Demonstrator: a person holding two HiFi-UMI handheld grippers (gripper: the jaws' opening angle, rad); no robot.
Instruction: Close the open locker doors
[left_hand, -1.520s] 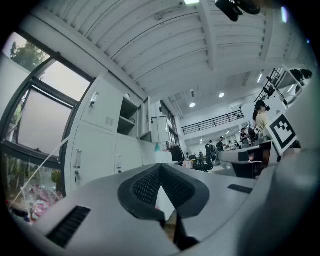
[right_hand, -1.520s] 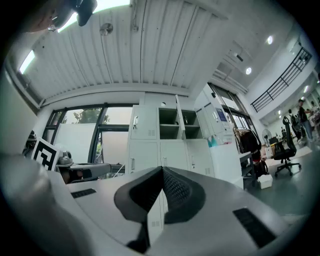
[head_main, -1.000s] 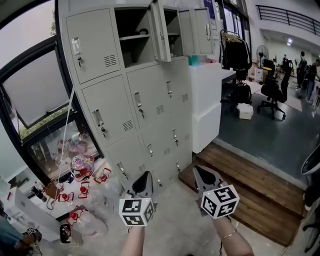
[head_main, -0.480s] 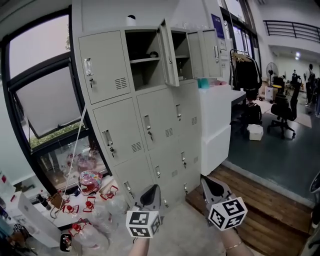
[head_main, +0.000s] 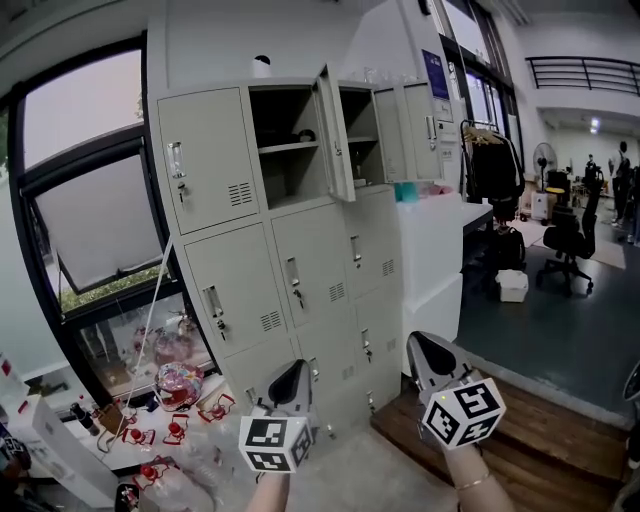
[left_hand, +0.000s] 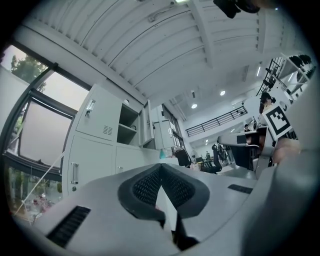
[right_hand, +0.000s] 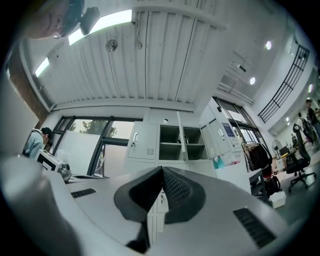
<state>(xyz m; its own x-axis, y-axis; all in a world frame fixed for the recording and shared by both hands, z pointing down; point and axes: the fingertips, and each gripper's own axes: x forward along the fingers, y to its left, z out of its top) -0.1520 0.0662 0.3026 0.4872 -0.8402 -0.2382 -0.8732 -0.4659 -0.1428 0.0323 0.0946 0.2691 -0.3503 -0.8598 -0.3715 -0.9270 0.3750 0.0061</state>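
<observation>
In front of the locker cabinet (head_main: 230, 300), near its base | left gripper (head_main: 294, 372) and right gripper (head_main: 426, 348): jaws pressed together, empty, well apart from doors | cabinet's top row: middle door (head_main: 336, 135) and right door (head_main: 418, 130) open | progress: apparently none closed, both remain.

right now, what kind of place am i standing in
Probably an open-plan office or workshop: a bank of grey metal lockers, a swivel office chair on the open floor, and a tall window.
</observation>
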